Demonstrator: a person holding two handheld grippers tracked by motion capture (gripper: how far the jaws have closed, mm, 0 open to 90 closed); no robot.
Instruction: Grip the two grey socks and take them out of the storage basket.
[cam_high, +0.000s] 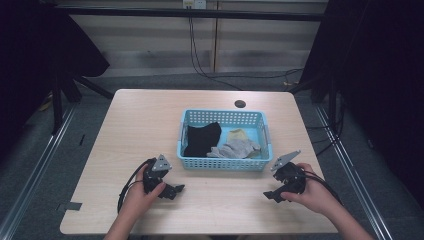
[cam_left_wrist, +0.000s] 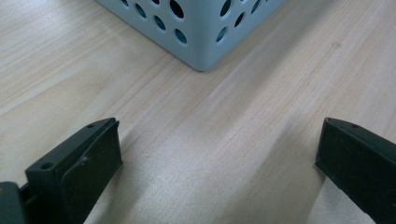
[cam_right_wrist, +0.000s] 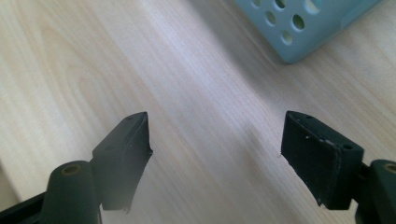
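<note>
We hold the left tool (cam_high: 176, 189) and the right tool (cam_high: 270, 195) low over the pale wooden bench (cam_high: 150, 125), both with jaws spread wide and empty, just in front of the light blue perforated plastic basket (cam_high: 225, 163) containing a black cloth (cam_high: 202, 139) and grey gloves (cam_high: 235, 148).

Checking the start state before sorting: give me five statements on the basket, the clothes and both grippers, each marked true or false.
1. The blue basket holds a black garment. True.
2. The grey gloves lie on the table outside the basket. False: they lie inside it.
3. The left gripper grips the basket's corner. False: its jaws are open over bare wood.
4. The right gripper is open and holds nothing. True.
5. The basket is overturned. False: it stands upright.
</note>
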